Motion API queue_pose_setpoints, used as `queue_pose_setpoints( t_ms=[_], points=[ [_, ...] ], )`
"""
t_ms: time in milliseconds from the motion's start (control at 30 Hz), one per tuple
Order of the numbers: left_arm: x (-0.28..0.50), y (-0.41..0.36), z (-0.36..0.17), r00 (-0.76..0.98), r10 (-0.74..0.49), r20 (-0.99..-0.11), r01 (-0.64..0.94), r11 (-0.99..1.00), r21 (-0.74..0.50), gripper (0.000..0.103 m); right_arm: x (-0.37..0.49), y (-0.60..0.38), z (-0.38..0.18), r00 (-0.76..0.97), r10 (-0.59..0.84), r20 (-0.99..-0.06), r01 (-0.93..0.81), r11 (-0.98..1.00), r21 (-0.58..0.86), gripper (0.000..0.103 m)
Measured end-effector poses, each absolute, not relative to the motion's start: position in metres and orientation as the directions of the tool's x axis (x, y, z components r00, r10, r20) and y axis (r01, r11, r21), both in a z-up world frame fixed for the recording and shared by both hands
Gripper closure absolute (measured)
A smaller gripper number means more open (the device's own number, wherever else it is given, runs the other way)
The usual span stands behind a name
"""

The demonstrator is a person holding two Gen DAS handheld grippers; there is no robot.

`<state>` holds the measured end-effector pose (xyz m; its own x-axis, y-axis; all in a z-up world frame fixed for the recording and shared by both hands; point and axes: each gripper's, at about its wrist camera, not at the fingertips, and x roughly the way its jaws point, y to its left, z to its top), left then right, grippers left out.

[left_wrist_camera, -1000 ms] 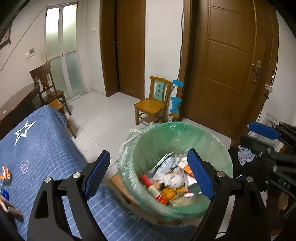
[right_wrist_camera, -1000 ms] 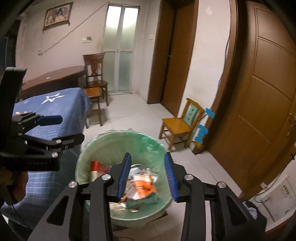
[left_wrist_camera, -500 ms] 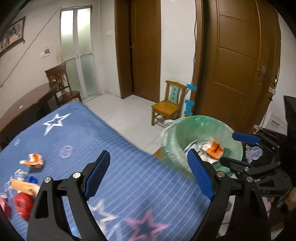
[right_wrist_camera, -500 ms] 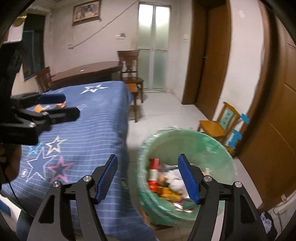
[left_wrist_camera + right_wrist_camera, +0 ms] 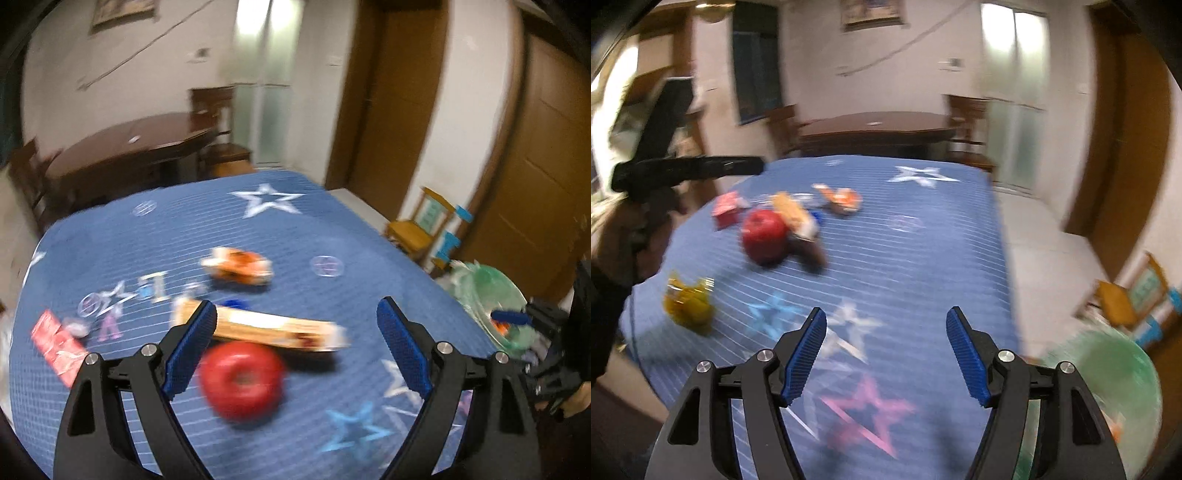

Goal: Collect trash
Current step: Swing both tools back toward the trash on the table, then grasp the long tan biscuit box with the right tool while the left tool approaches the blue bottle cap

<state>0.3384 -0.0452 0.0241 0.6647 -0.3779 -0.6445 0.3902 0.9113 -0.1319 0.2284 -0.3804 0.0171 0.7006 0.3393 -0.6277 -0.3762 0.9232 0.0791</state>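
Blue-padded left hand-held gripper (image 5: 295,345) agape, empty

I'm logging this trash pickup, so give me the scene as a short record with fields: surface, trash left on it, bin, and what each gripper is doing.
surface: blue star-print cloth
trash on it: red round container, long tan wrapper, orange packet, red packet, yellow wrapper
bin: green-lined bin, beside the cloth's right edge
left gripper: jaws open, empty
right gripper: jaws open, empty
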Motion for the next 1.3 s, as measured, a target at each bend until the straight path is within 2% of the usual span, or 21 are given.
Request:
queue_pose_setpoints(
  t_ms=[67, 400, 567, 900, 1033, 1200, 1300],
  points=[
    [0.352, -0.021, 0.019, 0.666, -0.35, -0.659, 0.345, 0.927, -0.144, 0.018, 0.249, -0.356, 0.012, 0.663, 0.388, -0.64, -0.434, 0.896, 0.094, 0.049],
    [0.397, 0.047, -0.015, 0.628, -0.294, -0.72, 0.243, 0.954, -0.177, 0.018, 0.34, -0.277, -0.009, 0.545, 0.46, -0.701, -0.599, 0.799, 0.058, 0.05],
    [0.407, 0.061, -0.023, 0.618, -0.288, -0.732, 0.226, 0.956, -0.186, 0.018, 0.367, -0.266, -0.022, 0.528, 0.458, -0.715, -0.61, 0.791, 0.056, 0.056],
    [0.427, 0.062, -0.033, 0.59, -0.299, -0.749, 0.239, 0.952, -0.192, 0.018, 0.404, -0.26, -0.035, 0.496, 0.527, -0.69, -0.639, 0.76, 0.12, 0.06],
    [0.434, 0.06, -0.037, 0.581, -0.3, -0.757, 0.244, 0.951, -0.189, 0.018, 0.408, -0.264, -0.034, 0.507, 0.56, -0.655, -0.631, 0.759, 0.161, 0.077],
    [0.441, 0.057, -0.044, 0.565, -0.305, -0.767, 0.251, 0.949, -0.192, 0.018, 0.396, -0.287, -0.016, 0.598, 0.547, -0.586, -0.569, 0.804, 0.171, 0.077],
    [0.447, 0.048, -0.05, 0.54, -0.308, -0.784, 0.268, 0.945, -0.187, 0.018, 0.389, -0.294, -0.009, 0.644, 0.497, -0.582, -0.513, 0.845, 0.153, 0.077]
  ],
)
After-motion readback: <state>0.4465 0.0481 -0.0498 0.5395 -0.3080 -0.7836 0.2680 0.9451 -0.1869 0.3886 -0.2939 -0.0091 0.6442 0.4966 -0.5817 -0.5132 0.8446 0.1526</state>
